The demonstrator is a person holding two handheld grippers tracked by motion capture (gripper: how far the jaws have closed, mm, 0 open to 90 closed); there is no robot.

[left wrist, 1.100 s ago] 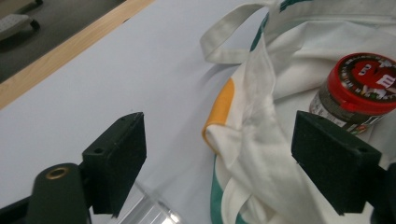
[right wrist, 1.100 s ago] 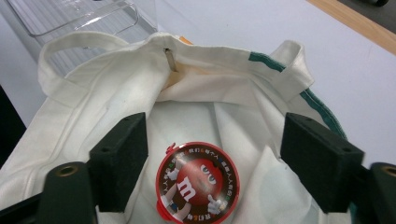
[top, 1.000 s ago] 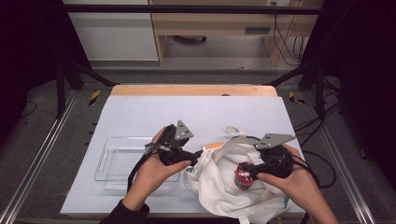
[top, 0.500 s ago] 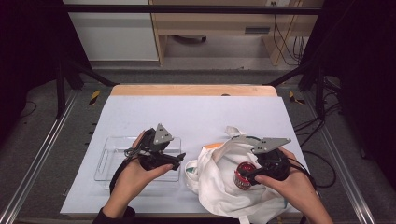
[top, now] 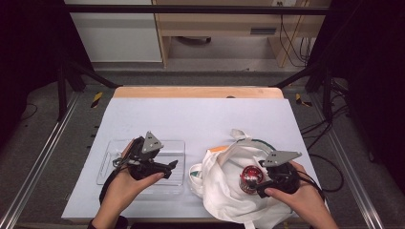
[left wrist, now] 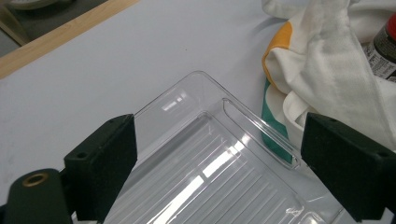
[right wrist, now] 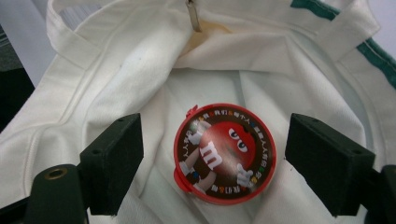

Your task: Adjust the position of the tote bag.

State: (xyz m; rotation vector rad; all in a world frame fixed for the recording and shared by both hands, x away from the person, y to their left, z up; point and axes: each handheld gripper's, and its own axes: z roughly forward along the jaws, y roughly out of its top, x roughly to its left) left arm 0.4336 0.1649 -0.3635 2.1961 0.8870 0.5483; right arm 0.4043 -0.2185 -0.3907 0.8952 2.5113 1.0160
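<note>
candy tub sits between the right hand-held gripper's released jaws in the white bag; centre, then clench across its red lid.

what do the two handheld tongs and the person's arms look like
Both tongs, left and right, are black handheld units, each topped by a grey three-cornered plate. Their jaws are thick, blocky black pads with small screw holes, and a brass-coloured ring sits near the base. A black cable trails from each. The forearms look bare, with no sleeves visible.
</note>
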